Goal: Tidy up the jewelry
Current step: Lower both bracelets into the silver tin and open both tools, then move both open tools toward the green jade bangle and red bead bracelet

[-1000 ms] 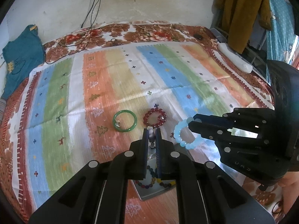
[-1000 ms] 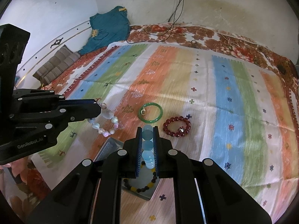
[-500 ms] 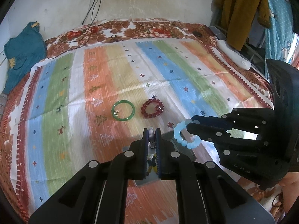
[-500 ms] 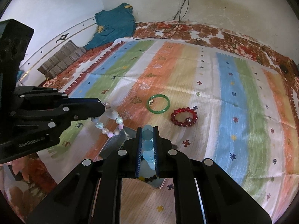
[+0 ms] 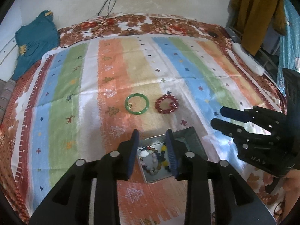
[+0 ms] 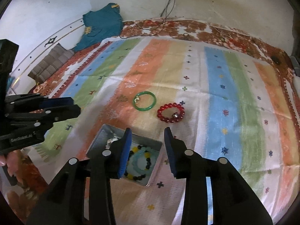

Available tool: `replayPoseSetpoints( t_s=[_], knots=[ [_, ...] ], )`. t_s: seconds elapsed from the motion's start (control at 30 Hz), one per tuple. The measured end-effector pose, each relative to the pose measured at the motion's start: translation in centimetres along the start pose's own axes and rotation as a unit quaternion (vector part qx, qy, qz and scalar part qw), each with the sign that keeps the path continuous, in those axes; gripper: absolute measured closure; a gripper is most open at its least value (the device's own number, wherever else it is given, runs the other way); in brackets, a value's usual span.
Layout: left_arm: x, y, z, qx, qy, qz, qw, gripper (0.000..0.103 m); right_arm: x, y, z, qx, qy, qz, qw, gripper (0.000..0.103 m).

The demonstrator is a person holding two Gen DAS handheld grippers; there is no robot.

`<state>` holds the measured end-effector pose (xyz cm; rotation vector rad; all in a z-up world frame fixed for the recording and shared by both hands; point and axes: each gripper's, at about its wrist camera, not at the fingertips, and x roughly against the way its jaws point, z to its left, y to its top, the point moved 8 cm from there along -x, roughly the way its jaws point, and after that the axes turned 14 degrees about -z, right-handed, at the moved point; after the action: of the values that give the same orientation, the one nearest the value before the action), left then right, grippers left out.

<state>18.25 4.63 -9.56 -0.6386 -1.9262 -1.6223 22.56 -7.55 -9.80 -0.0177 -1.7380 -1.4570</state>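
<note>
A grey metal tin [image 5: 189, 137] [image 6: 99, 138] lies on the striped cloth and holds several bead bracelets, among them a pale blue one [image 6: 139, 162] and a pastel one [image 5: 150, 156]. My left gripper [image 5: 152, 134] is open and empty just above the tin. My right gripper [image 6: 147, 131] is open and empty over the tin's far right side. A green bangle [image 5: 136, 104] [image 6: 144, 101] and a red bead bracelet [image 5: 166, 104] [image 6: 171, 112] lie side by side on the cloth beyond the tin.
The striped cloth [image 5: 75, 93] covers a floral bedspread. A teal garment [image 5: 33, 43] lies at the far left, cables [image 5: 105, 20] run down the back wall, and a mustard garment [image 5: 256, 11] hangs at the right.
Both grippers have opened. The pale blue bracelet left my right gripper and the pastel bracelet left my left gripper; both now lie in the tin.
</note>
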Motion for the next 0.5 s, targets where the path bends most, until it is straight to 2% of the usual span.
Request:
replayPoseSetpoints(
  t_s=[0.03,0.1,0.27,0.33,0.5],
  knots=[
    [-0.1,0.1,0.1,0.001,0.002,0.000,1.0000,0.069,-0.2,0.1,-0.3,-0.003,-0.005,0.000,1.000,0.064],
    [-0.5,0.1,0.5,0.006,0.010,0.002,0.9999,0.066,-0.4,0.2,-0.9,-0.010,-0.012,0.003,1.000,0.054],
    [-1.4,0.1,1.2,0.008,0.024,0.014,0.9996,0.065,-1.4,0.2,-1.5,-0.009,-0.018,0.016,1.000,0.054],
    [-1.7,0.3,1.6,0.009,0.029,0.013,0.9995,0.061,-1.7,0.3,-1.7,-0.006,-0.021,0.018,1.000,0.052],
    [-3.1,0.9,2.5,0.017,0.048,0.015,0.9986,0.057,-2.5,0.8,-2.0,-0.003,-0.026,0.019,0.999,0.046]
  ],
)
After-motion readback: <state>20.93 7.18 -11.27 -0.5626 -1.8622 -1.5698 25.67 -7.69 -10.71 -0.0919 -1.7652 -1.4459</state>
